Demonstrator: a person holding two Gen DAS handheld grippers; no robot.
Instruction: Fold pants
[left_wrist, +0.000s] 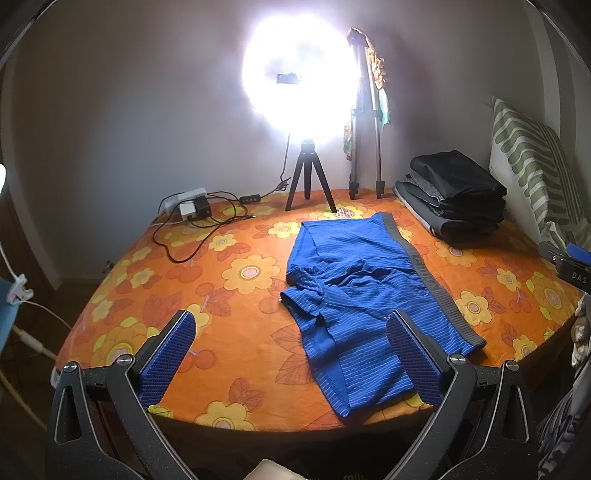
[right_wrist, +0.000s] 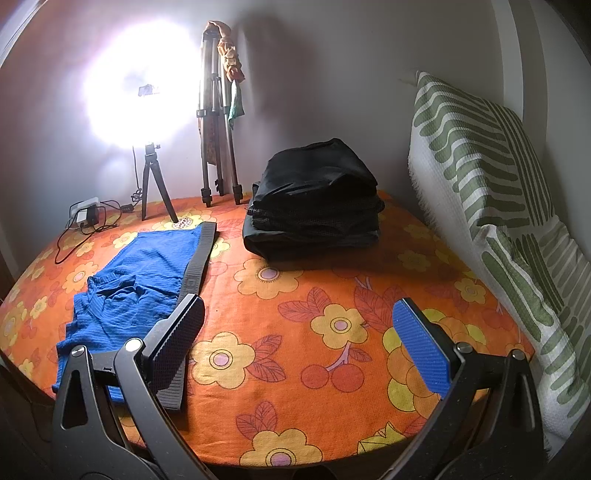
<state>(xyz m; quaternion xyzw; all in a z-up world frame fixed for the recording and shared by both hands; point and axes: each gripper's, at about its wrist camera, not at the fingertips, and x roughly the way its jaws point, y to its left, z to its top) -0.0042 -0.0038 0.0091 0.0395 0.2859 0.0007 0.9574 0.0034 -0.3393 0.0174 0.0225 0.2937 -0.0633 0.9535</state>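
Blue striped shorts (left_wrist: 351, 291) with a grey waistband lie spread and rumpled on the orange flowered bed cover (left_wrist: 229, 273). The waistband runs along their right side. My left gripper (left_wrist: 291, 350) is open and empty above the near edge, its right finger over the shorts' near leg. My right gripper (right_wrist: 299, 343) is open and empty to the right of the shorts (right_wrist: 133, 280), its left finger over the waistband's near end. The bed cover (right_wrist: 295, 332) fills the right wrist view.
A stack of folded dark clothes (left_wrist: 450, 195) (right_wrist: 314, 199) sits at the back right. A green-striped pillow (right_wrist: 498, 206) leans on the right wall. A ring light on a small tripod (left_wrist: 306, 110), a tall tripod (left_wrist: 365, 122) and a power strip with cables (left_wrist: 188, 210) stand at the back.
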